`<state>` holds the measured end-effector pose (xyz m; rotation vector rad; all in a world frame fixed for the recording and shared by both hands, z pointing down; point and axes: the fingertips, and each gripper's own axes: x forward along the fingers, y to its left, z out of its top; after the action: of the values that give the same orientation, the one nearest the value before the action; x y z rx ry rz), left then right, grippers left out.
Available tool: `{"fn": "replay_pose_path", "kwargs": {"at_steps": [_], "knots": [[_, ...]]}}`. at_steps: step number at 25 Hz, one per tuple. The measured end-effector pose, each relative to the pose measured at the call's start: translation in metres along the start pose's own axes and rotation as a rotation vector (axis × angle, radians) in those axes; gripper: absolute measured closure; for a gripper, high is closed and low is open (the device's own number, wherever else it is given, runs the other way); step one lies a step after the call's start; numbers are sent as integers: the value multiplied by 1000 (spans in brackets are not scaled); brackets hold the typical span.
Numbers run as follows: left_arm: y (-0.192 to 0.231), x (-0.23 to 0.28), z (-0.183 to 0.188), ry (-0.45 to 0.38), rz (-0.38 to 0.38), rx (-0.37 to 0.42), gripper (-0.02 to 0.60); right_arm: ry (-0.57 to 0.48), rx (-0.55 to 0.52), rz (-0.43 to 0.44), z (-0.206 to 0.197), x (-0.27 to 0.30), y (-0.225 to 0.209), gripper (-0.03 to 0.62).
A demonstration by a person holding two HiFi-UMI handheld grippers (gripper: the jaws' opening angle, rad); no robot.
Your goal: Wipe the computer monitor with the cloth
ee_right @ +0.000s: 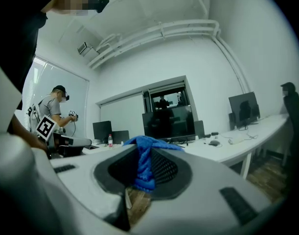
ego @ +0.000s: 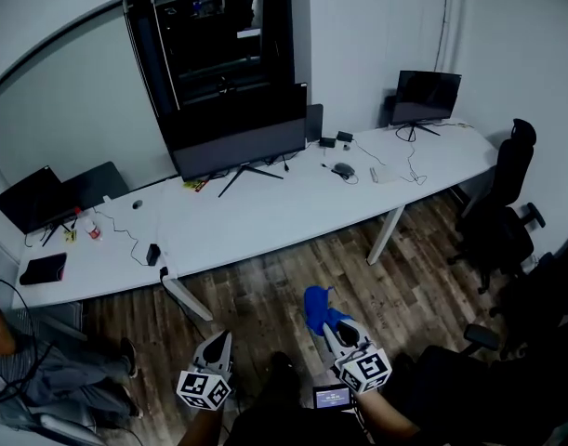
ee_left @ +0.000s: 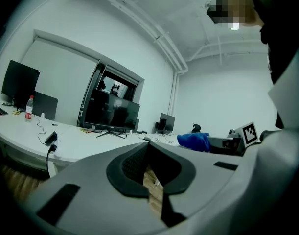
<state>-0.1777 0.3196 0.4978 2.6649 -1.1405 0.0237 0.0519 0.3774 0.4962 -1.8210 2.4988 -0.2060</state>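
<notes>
Cloth (ego: 317, 307) — clamped between right tongs (ee_right: 141, 155), monitor (ego: 237, 137) well apart

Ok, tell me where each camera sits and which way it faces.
Head view: on the person's head, looking steeply down at the long white desk; the left gripper and right gripper show at the bottom.
Left gripper view: on the left gripper, facing along its shut jaws toward the desk; the right gripper shows at right.
Right gripper view: on the right gripper, facing the desk along jaws clamped on the blue cloth.
Shared: both gripper views show the large black monitor.
</notes>
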Motion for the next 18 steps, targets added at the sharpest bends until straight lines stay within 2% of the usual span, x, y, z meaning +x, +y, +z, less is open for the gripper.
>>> {"fn": "replay_pose_path", "kwargs": {"at_steps": [3,7,12,18], "knots": [[10,32,1,2,-6,-11,588,8,0,-14,2,19,-26,533],[31,83,7,-6,-10,-26,588,24,-45,29,8,59,-53,531],[59,159,32,-24,-20,-49,588,17,-82,48,41,122,-98,531],[93,233,61,-57,-42,-24,588,-13,-93,45,67,185,-138,531]]}}
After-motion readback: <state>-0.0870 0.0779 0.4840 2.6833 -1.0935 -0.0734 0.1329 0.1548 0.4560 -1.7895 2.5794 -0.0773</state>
